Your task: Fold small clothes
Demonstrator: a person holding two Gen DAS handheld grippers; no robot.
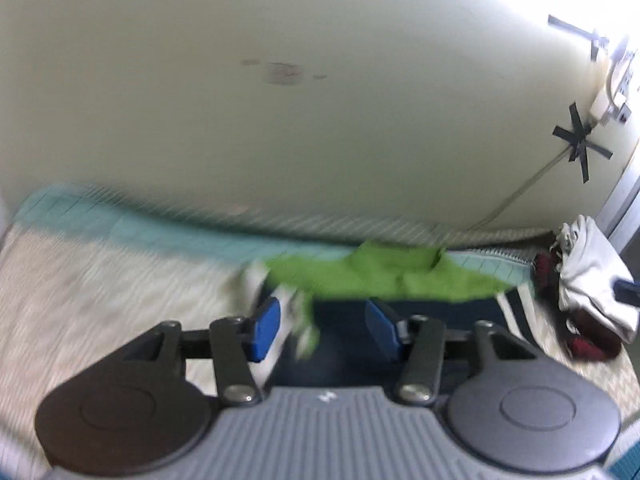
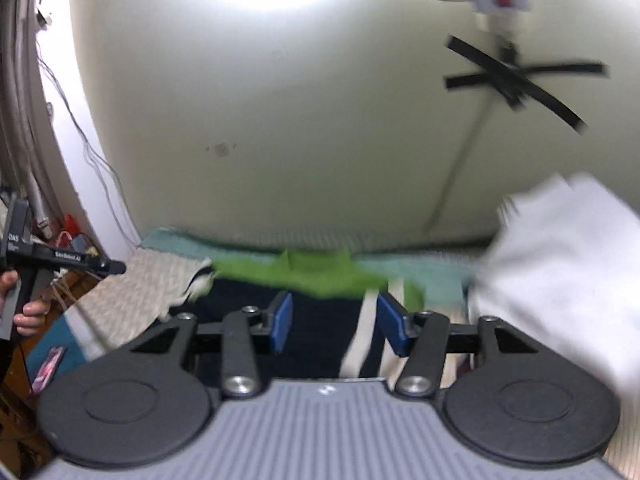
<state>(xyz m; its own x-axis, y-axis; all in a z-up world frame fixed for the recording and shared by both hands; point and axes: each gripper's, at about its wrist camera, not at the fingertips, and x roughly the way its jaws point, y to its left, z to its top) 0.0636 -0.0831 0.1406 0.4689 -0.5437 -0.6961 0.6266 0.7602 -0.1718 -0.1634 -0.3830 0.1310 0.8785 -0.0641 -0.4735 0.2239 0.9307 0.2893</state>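
Observation:
A small garment, navy blue (image 1: 340,320) with white side stripes (image 1: 514,314) and a green part (image 1: 380,276), lies on the patterned cover. My left gripper (image 1: 324,326) is open just above the garment's left side, its blue pads apart with nothing between them. In the right wrist view the same navy cloth (image 2: 324,332) with a white stripe (image 2: 362,340) and green part (image 2: 320,272) lies under my right gripper (image 2: 334,320), which is open and empty. Both views are motion-blurred.
A pile of white and dark red clothes (image 1: 592,288) lies at the right; it fills the right side of the right wrist view (image 2: 568,272). A cream wall (image 1: 280,100) with black tape crosses (image 2: 516,76) stands behind. A teal strip (image 1: 120,224) borders the cover.

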